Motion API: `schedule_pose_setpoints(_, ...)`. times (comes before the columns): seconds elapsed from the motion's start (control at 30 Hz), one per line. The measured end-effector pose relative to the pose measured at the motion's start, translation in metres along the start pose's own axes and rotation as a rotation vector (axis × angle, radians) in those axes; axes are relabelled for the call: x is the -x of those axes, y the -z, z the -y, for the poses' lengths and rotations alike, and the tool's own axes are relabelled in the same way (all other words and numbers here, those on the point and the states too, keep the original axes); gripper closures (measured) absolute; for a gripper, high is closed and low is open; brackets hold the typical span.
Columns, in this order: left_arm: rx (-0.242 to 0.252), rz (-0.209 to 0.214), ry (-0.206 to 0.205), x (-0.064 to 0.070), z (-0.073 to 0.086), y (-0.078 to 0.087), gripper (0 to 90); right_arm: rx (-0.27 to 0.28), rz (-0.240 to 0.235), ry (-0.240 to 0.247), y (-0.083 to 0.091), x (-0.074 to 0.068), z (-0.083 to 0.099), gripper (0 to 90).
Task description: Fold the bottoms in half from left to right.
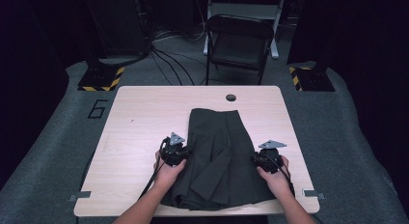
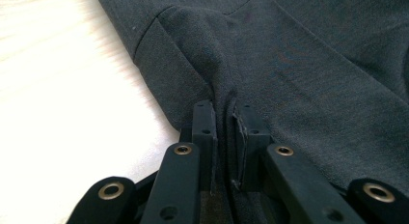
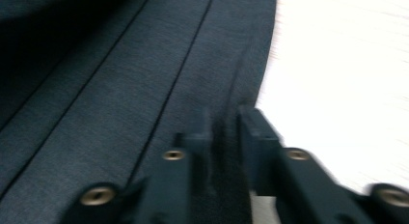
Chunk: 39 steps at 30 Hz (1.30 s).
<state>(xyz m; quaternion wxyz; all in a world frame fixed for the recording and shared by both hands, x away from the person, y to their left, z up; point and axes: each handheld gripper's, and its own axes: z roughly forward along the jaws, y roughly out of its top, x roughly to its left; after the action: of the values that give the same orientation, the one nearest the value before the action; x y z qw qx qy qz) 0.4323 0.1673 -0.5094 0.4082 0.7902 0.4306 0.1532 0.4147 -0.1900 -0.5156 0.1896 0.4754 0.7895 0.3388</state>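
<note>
Your left gripper (image 2: 224,137) and right gripper (image 3: 226,147) each pinch a fold of the dark grey skirt (image 1: 217,156), which lies spread between their jaws on the worktop (image 1: 140,122).

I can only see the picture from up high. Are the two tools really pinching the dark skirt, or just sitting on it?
Observer: The left tool is pinching. Up close, a ridge of the skirt stands squeezed between its jaws.
Operator: And the other one?
Observer: The right tool has a fold of cloth between its jaws too, right at the skirt's edge beside the table, but that picture is blurry.
Operator: Does the cloth have a pattern?
Observer: Near the right tool, thin dark lines, like pleats or seams, run along the cloth.
</note>
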Motion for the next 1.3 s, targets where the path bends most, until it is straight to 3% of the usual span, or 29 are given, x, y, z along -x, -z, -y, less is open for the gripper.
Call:
schedule_pose_setpoints(0.03, 0.008, 0.001, 0.018, 0.0, 0.0, 0.001, 81.2, 0.0, -0.011, 0.008, 0.0, -0.001, -0.001, 84.3)
schedule_pose_setpoints(0.1, 0.006, -0.006, 0.013, -0.003, -0.001, 0.004, 81.2, -0.002, -0.027, 0.015, 0.0, -0.005, -0.003, 88.7)
schedule_pose_setpoints(0.17, 0.007, -0.01, 0.012, -0.005, -0.002, 0.007, 81.2, -0.004, -0.036, 0.012, 0.001, -0.006, -0.004, 89.1)
schedule_pose_setpoints(0.2, 0.002, -0.017, -0.001, -0.009, -0.003, 0.013, 81.3, -0.015, -0.067, 0.012, 0.003, -0.011, -0.008, 89.5)
schedule_pose_setpoints(0.37, -0.014, -0.039, 0.003, -0.024, -0.004, 0.03, 81.3, -0.031, -0.113, 0.071, 0.0, -0.025, -0.018, 89.6)
schedule_pose_setpoints(0.63, -0.052, -0.079, -0.015, -0.051, 0.006, 0.051, 81.2, -0.018, -0.165, 0.058, -0.012, -0.049, -0.034, 89.5)
schedule_pose_setpoints(0.67, -0.04, -0.079, 0.005, -0.059, 0.011, 0.053, 81.1, -0.015, -0.173, 0.06, -0.018, -0.057, -0.036, 88.6)
schedule_pose_setpoints(0.73, -0.042, -0.076, 0.024, -0.064, 0.014, 0.056, 80.9, -0.009, -0.165, 0.051, -0.021, -0.065, -0.037, 78.6)
schedule_pose_setpoints(0.77, -0.014, -0.09, 0.04, -0.068, 0.019, 0.057, 80.8, -0.002, -0.155, 0.053, -0.022, -0.069, -0.038, 69.8)
schedule_pose_setpoints(0.83, -0.003, -0.101, 0.056, -0.073, 0.027, 0.058, 80.4, 0.012, -0.138, 0.071, -0.022, -0.075, -0.042, 61.4)
schedule_pose_setpoints(0.9, 0.001, -0.094, 0.07, -0.074, 0.029, 0.059, 74.2, 0.026, -0.141, 0.083, -0.022, -0.085, -0.046, 54.0)
schedule_pose_setpoints(0.93, 0.013, -0.094, 0.105, -0.078, 0.03, 0.063, 69.0, 0.032, -0.141, 0.103, -0.021, -0.09, -0.05, 51.8)
schedule_pose_setpoints(1.03, 0.029, -0.104, 0.12, -0.08, 0.027, 0.071, 62.5, 0.064, -0.151, 0.108, -0.02, -0.104, -0.061, 47.0)
schedule_pose_setpoints(1.3, 0.033, -0.138, 0.111, -0.083, 0.025, 0.095, 53.1, 0.145, -0.177, 0.149, -0.015, -0.13, -0.095, 41.5)
